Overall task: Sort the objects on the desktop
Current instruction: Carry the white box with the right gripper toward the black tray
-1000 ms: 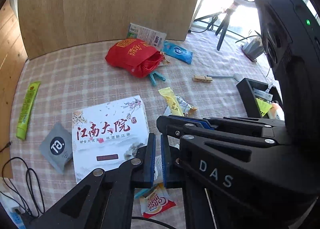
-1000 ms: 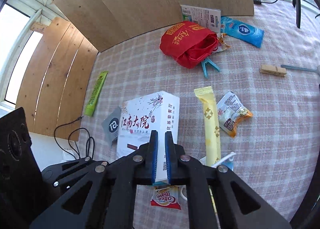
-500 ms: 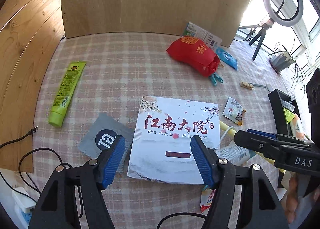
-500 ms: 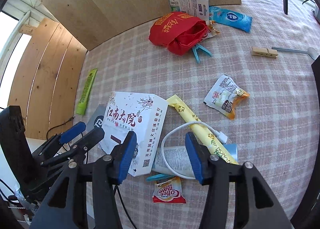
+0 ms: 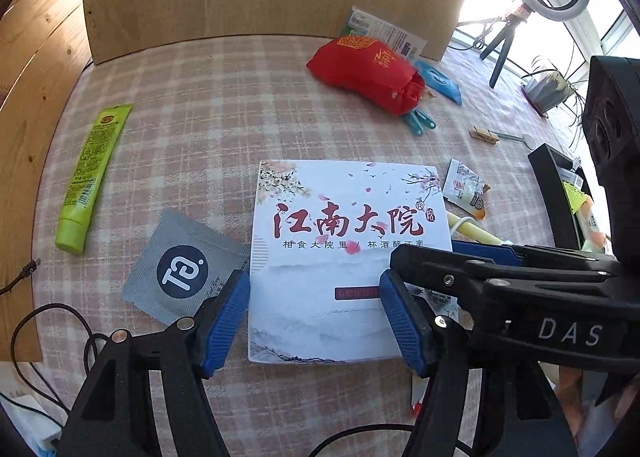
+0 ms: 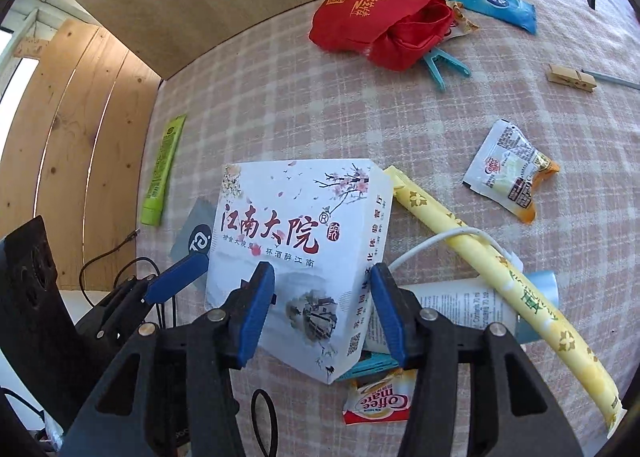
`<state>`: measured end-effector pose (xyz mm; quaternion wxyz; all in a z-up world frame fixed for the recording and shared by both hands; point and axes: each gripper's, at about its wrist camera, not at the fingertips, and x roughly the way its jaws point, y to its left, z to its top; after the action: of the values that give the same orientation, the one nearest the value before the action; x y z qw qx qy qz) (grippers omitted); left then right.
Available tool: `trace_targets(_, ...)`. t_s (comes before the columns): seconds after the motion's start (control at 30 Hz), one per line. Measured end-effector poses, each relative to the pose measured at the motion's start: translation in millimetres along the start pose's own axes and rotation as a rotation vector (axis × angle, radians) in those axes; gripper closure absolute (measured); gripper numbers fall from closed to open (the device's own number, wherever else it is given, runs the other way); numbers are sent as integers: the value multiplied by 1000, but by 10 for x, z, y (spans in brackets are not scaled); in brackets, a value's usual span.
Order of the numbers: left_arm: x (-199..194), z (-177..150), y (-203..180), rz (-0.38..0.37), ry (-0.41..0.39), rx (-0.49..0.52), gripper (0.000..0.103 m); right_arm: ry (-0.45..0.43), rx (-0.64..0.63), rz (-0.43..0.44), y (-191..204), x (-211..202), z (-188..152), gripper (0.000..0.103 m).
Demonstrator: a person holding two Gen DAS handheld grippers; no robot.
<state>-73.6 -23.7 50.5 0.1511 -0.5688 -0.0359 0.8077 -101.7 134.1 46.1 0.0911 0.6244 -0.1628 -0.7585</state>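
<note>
On the checked surface (image 5: 200, 105), both grippers' jaws stand open around the white printed cardboard box (image 5: 344, 257). Grasping it seems the step; next, both must close evenly.

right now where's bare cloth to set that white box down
Bare checked tablecloth lies between the green tube, the red fabric bag and the white printed box. Right of the box is crowded: long yellow sachet, white cable, snack packet.
</note>
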Motion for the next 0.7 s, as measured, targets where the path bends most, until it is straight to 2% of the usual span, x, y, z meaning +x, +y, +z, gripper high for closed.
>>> trace_targets(0.07, -27, -21, 1, 2, -9, 2, 42, -10, -46, -46, 86, 14, -30, 53)
trace_targets(0.1, -41, -33, -1, -27, -7, 7, 65, -9, -54, -52, 106, 18, -44, 53)
trace_targets(0.17, -79, -44, -27, -53, 1, 3, 79, 7, -49, -5, 122, 33, -60, 56)
trace_targets(0.2, -91, -46, -63, -36, -1, 14, 79, 9, -47, 3, 137, 31, -69, 60)
trace_targets(0.27, -77, -50, -98, 3, 0, 34, 73, 3, -64, -25, 198, 27, -76, 62)
trace_targets(0.33, -93, -44, -4, 0, -3, 9, 59, 6, -75, -45, 226, 31, -66, 62)
trace_targets(0.37, -121, -41, 71, -2, -11, -11, 43, 3, -64, -31, 214, 18, -56, 62)
trace_targets(0.4, -155, -35, 140, 1, -23, -23, 33, -2, -48, -20, 192, -2, -47, 62)
trace_targets(0.5, -204, 10, 347, 16, -30, -31, 31, -17, -5, -24, 134, -66, -17, 60)
trace_targets(0.7, -41, 127, 535, -57, 42, -51, 32, 43, 42, -11, 153, 109, -9, 60)
